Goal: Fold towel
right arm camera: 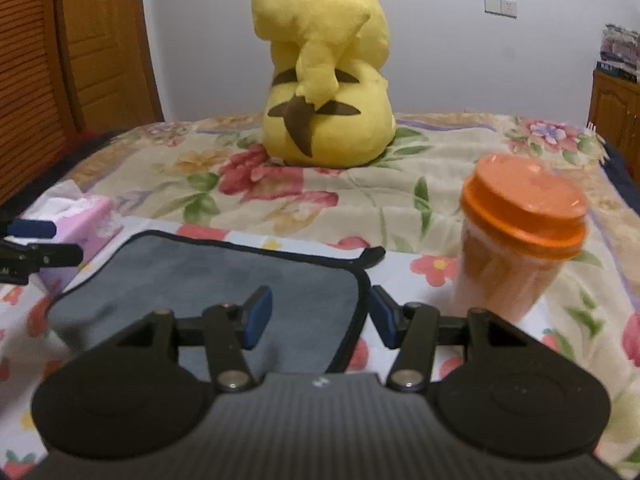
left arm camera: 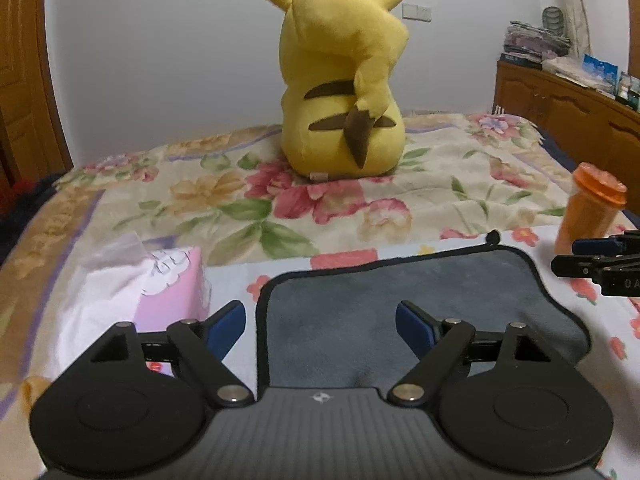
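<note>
Both my grippers, left (left arm camera: 320, 326) and right (right arm camera: 320, 316), hang open, each straddling its own side edge of the towel (left arm camera: 400, 300).

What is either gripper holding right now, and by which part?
Nothing. The left gripper and right gripper are both open above the towel, each straddling a side edge, jaws not closed on it.

I see a grey towel (left arm camera: 400, 300) edged black, a floral bedspread (left arm camera: 440, 184), a yellow plush (left arm camera: 344, 80) with brown stripes, an orange cup (right arm camera: 516, 236), and a pink tissue box (left arm camera: 172, 292).
</note>
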The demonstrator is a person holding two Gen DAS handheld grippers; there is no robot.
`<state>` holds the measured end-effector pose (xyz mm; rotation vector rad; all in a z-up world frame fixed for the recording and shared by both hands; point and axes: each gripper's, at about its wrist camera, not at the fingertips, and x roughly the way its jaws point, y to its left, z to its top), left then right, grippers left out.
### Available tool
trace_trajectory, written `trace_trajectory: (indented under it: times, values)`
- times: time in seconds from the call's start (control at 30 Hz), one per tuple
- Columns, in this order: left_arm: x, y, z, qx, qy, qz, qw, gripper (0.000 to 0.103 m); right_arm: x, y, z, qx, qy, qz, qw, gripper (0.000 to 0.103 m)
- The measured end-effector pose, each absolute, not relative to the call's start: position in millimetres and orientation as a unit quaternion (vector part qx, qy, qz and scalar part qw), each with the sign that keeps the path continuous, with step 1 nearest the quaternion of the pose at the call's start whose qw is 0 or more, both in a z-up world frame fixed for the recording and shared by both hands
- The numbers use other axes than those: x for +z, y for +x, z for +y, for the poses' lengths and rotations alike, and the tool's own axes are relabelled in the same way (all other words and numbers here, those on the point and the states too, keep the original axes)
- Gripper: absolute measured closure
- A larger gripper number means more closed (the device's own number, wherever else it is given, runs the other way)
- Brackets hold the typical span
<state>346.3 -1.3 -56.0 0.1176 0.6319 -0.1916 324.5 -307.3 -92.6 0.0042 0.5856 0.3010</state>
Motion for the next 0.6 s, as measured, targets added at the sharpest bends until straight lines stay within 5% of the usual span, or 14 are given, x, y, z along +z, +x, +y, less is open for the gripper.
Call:
trace_trajectory:
  times: [0.17, 0.43, 0.6]
  values:
    - [-32, 324, -3, -0.096, 0.054, 0.303, 0.947, 0.021, -68, 299, -310, 0.147, -0.009, 0.278, 0.949, 0.045]
    - [3, 280, -13, -0.115, 0.074, 0.289, 0.948, 0.007, -34, 256, -314, 0.147, -0.009, 0.258, 0.955, 0.012]
    - [20, 253, -16, -0.121, 0.073, 0.288, 0.947, 0.003, -19, 234, -316, 0.151, 0.008, 0.256, 0.955, 0.005]
